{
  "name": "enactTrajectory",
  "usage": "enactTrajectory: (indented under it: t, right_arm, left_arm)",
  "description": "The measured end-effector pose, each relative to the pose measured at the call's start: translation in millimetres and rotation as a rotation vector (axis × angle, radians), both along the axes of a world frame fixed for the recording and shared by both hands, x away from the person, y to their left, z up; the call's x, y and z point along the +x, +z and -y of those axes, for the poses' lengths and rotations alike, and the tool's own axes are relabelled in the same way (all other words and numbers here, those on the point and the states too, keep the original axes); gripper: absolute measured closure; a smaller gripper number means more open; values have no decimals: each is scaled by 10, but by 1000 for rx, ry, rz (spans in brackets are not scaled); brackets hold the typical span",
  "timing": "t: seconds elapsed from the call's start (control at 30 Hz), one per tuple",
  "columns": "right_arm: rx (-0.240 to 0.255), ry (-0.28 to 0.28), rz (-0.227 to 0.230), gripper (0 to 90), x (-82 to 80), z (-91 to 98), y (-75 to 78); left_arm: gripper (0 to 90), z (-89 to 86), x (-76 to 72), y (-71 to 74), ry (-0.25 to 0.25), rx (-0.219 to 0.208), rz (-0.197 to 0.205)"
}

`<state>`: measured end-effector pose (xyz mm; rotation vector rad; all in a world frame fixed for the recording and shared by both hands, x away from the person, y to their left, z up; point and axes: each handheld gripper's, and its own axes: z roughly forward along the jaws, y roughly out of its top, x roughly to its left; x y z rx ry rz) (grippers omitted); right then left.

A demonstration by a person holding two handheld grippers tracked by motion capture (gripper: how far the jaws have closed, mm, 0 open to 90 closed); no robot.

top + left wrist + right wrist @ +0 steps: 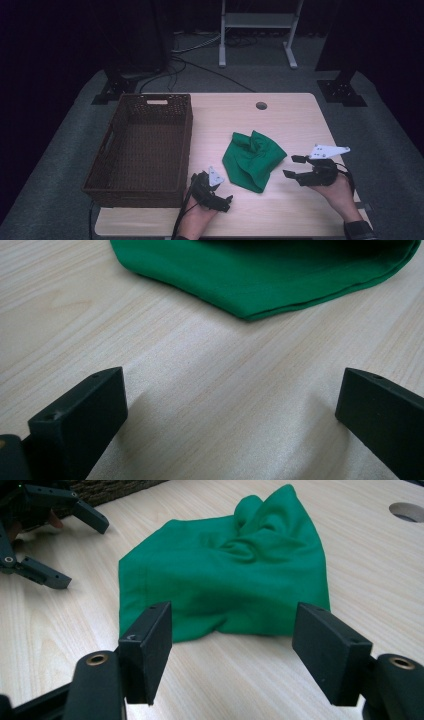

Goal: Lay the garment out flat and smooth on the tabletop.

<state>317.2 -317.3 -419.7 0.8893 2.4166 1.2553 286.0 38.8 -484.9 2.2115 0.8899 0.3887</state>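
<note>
A green cloth (252,160) lies crumpled near the middle of the bench (290,120), a little toward the near edge. It is soft woven fabric with a matte surface, roughly wedge-shaped: bunched into folds at its far end and flatter toward the near end, where it narrows to a rounded, hemmed double edge. In the left gripper view that hem (280,305) curves just ahead of the jaws, not touching them.

The left claw (218,196) rests low by the near edge, just left of the cloth's near tip, its black blocky jaws spread wide over bare wood with nothing between them. The right claw (294,166) sits to the right of the cloth, toward the right edge, pointing at it; its jaws are also spread, empty, and stop short of the fabric, whose near fold (225,590) lies beyond them.

The bench top is pale wood-grain laminate, smooth, with a round cable hole (261,105) near the far edge. A dark brown woven basket (112,175), rectangular with cut-out handles, takes up the left part of the bench, its right wall close to the left claw. Nothing lies between either claw and the cloth.
</note>
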Motion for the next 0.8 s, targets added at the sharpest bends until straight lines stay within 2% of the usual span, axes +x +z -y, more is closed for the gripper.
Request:
enactTrajectory:
  t: [0.8]
  right_arm:
    - [-25, 9, 9, 329, 173, -213, 37]
  left_arm:
    - [0, 0, 0, 0, 0, -1, 0]
